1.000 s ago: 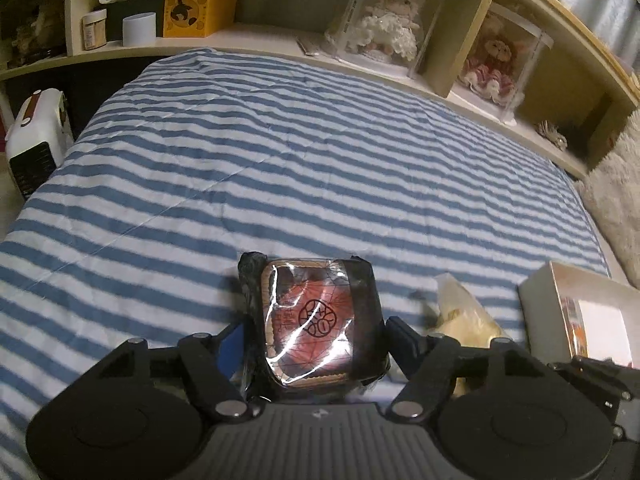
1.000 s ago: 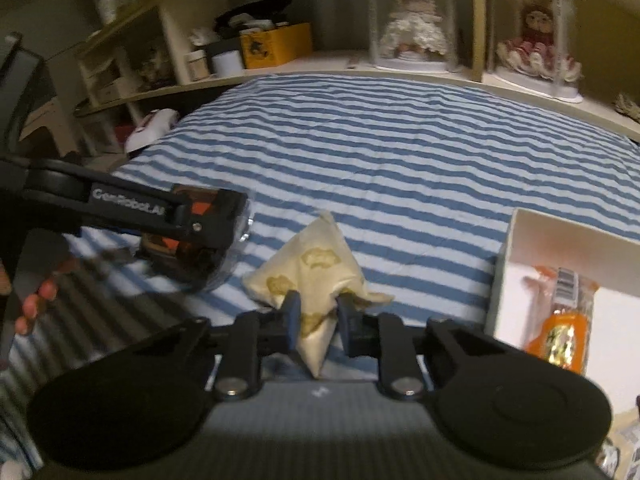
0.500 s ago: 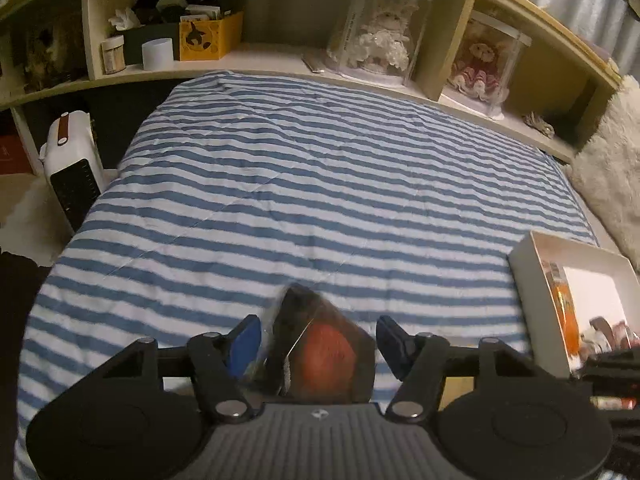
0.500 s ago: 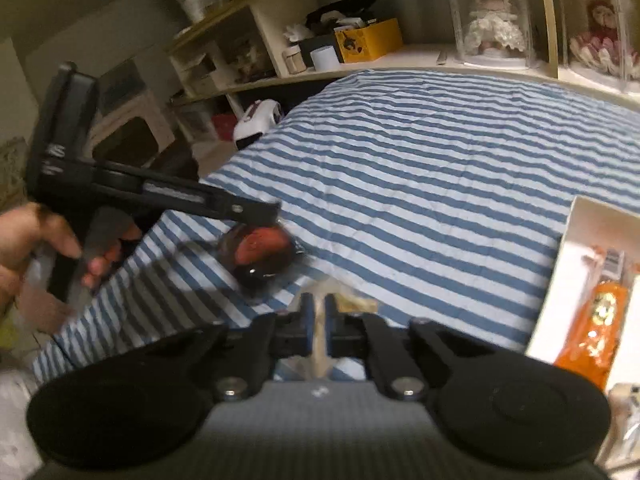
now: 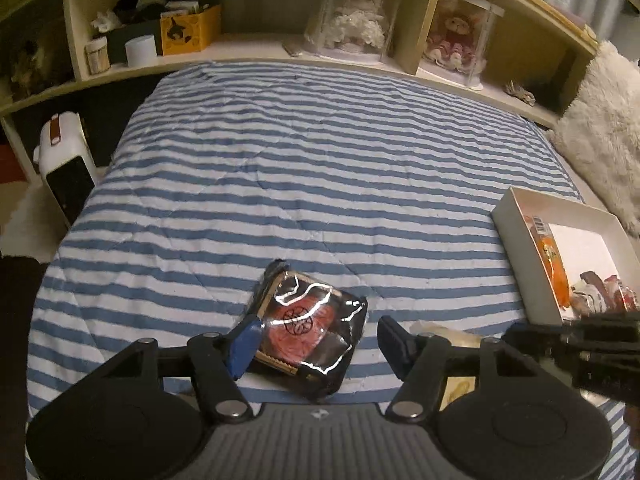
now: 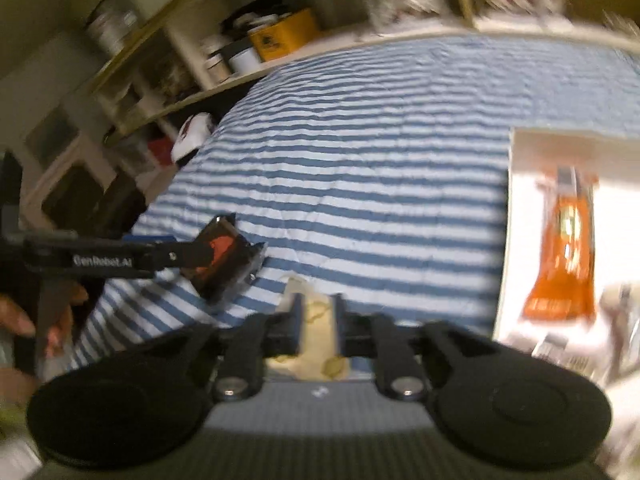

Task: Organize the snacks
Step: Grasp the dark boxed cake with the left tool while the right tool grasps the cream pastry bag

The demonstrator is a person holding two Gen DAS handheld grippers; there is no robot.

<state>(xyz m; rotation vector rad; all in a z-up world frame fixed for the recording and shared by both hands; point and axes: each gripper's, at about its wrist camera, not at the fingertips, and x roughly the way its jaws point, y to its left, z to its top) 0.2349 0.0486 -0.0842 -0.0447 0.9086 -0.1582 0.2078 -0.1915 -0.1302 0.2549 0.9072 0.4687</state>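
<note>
My left gripper (image 5: 320, 340) is shut on a black-and-red snack packet (image 5: 308, 328), which sits tilted between the wide-set fingers above the striped bed (image 5: 320, 184). The right wrist view shows the same packet (image 6: 218, 258) at the tip of the left gripper (image 6: 208, 254). My right gripper (image 6: 317, 320) is shut on a pale yellow snack packet (image 6: 316, 312), held over the bed just left of a white box (image 6: 506, 248). An orange packet (image 6: 564, 248) lies in that box. From the left wrist, the box (image 5: 516, 240) sits at the right, with the right gripper's dark body below it.
Shelves (image 5: 248, 48) run along the head of the bed with doll cases (image 5: 356, 20), a yellow box (image 5: 188, 30) and jars. A white heater (image 5: 66, 160) stands off the bed's left side, and a fluffy white cushion (image 5: 600, 128) lies at the right. A hand (image 6: 24, 320) holds the left gripper.
Both grippers have risen off the bed with their packets. The black-and-red packet twisted between the left fingers. The right gripper swung towards the box; its view is now blurred.
</note>
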